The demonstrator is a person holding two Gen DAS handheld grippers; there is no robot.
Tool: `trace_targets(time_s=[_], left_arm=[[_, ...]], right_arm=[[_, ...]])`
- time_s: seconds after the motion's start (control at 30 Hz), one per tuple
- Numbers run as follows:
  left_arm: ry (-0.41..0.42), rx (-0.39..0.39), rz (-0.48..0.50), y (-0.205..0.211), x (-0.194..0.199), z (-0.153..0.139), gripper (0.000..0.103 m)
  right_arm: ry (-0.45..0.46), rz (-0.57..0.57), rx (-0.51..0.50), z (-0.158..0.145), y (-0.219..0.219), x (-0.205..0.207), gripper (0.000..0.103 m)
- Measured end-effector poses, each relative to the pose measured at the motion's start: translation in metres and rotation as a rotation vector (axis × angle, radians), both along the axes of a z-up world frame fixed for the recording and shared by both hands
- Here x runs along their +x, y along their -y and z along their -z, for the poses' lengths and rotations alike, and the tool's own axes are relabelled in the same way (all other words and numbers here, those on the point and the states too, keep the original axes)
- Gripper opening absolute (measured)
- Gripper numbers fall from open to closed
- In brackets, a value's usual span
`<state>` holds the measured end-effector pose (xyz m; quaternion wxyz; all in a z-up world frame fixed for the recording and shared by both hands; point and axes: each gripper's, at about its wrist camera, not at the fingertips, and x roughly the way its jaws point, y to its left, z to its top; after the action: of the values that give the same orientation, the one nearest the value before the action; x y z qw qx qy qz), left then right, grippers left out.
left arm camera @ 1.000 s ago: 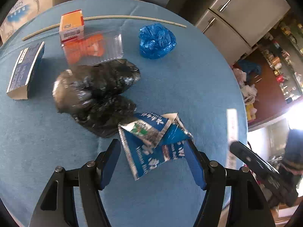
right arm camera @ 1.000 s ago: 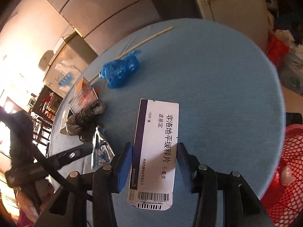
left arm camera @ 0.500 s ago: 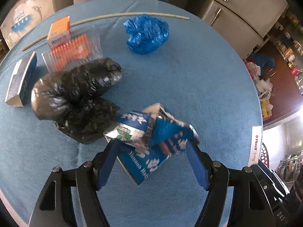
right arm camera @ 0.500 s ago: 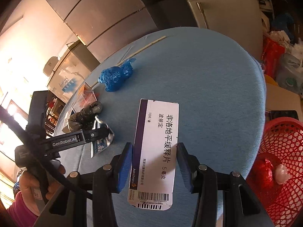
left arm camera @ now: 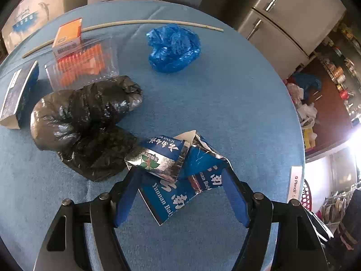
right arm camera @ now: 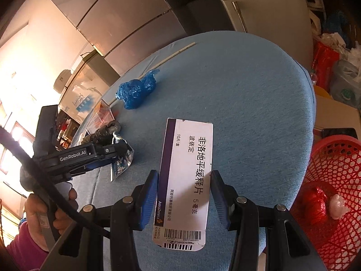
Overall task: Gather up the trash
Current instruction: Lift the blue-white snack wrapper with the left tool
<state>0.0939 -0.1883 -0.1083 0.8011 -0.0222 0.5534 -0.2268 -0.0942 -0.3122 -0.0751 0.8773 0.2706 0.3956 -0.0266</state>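
Note:
My left gripper is shut on a crumpled blue and silver carton, which sits pinched between both blue pads just off the blue tablecloth. The right wrist view shows the same carton hanging from the left gripper's tip. My right gripper is shut on a flat white medicine box, held lengthwise above the table's near edge. A red mesh basket stands off the table at the lower right, apart from the box.
A black plastic bag lies just left of the carton. Behind it are a crumpled blue bag, a clear tray of orange pieces, an orange box, a dark blue box and a long stick. The basket holds a red wrapper.
The carton has crumpled further between the left pads and come away from the black bag. The right view has swung so that much more of the red basket shows.

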Motion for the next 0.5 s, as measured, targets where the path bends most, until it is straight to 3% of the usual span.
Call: trace_targets(time_s=[0.03,0.2,0.23,0.27,0.3,0.5], left_arm=[[0.005,-0.006,0.004,0.001,0.000,0.000,0.069],[0.021,-0.010,0.021,0.000,0.000,0.002,0.028],[0.020,-0.023,0.025,-0.001,0.000,0.002,0.026],[0.013,-0.038,0.030,-0.003,-0.001,0.002,0.011],[-0.001,-0.047,0.039,-0.006,-0.002,0.007,0.003],[0.005,-0.065,0.094,-0.010,-0.026,0.000,0.003]], right_arm=[[-0.002,0.000,0.002,0.001,0.000,0.000,0.050],[-0.016,-0.004,0.010,0.005,-0.002,0.003,0.050],[-0.018,-0.005,0.010,0.005,-0.003,0.003,0.050],[-0.020,-0.005,0.009,0.006,-0.003,0.003,0.050],[-0.021,-0.004,0.009,0.006,-0.003,0.003,0.050],[-0.037,0.002,0.014,0.008,-0.003,0.004,0.050]])
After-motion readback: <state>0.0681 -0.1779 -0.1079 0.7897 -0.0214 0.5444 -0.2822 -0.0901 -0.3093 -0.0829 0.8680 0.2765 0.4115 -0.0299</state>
